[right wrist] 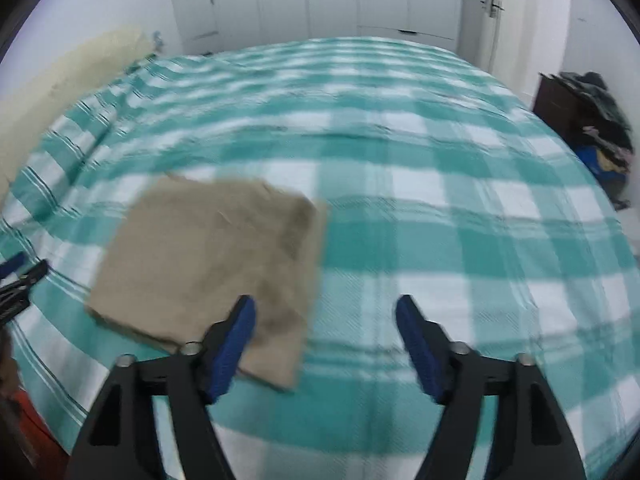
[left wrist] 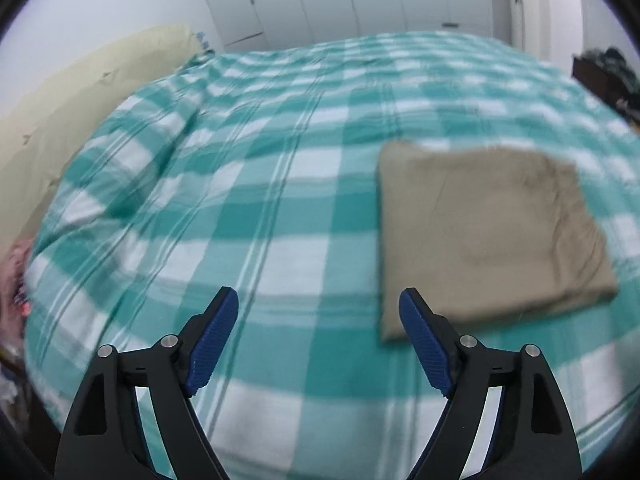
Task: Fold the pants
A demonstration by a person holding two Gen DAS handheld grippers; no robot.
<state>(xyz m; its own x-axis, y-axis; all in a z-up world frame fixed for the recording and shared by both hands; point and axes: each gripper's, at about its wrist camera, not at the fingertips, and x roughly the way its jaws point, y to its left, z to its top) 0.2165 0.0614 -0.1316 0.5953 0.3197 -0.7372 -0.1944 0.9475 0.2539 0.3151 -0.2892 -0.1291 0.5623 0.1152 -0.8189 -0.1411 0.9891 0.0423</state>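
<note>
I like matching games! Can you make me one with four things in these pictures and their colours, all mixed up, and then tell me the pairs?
Things:
1. folded pants
2. bedspread
3. pillow
4. left gripper fingers

Colours:
A. pale yellow
B. blue
C. tan
D. teal and white checks

Pairs: 1-C, 2-D, 3-A, 4-B.

The pants lie folded in a neat square on the bedspread. Both the left gripper and the right gripper are open and hold nothing.
</note>
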